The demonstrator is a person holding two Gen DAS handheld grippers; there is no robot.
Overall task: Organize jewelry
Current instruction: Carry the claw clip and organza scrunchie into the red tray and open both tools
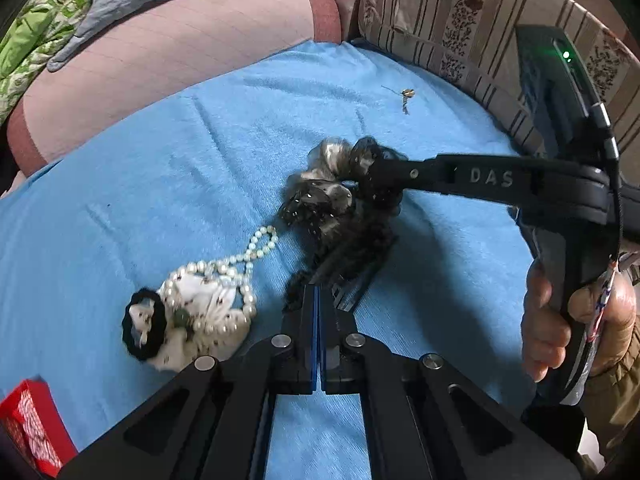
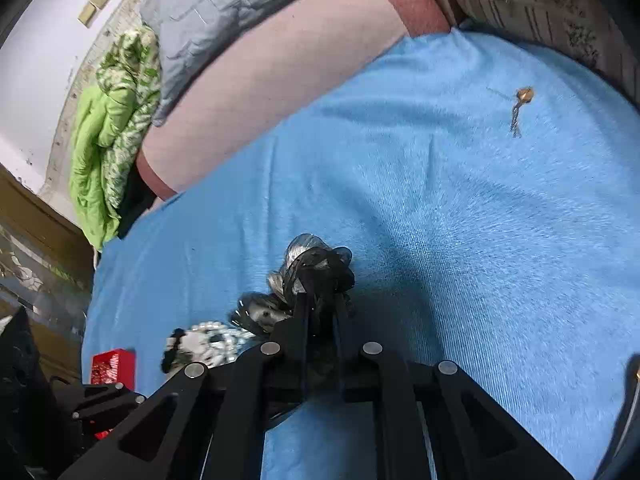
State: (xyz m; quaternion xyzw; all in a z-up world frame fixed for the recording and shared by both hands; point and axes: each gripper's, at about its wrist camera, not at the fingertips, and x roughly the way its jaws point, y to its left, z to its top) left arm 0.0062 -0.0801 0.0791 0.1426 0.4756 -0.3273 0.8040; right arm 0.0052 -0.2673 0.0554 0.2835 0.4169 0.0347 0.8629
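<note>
Both tools (image 1: pixel 318 296) (image 2: pixel 320 300) clamping black scrunchie (image 1: pixel 340 196)

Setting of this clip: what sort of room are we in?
Most likely a bedroom or living room in a home, with the work done on a bed or sofa. A blue cloth is spread over a pink mattress or cushion, with a striped floral cushion and a folded green quilt beside it.

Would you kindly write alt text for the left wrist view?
Two black claws meet over a dark frilly scrunchie on a blue cloth: the right claw grips its far end, the shut left claw its near edge. A pearl necklace lies beside it.
</note>
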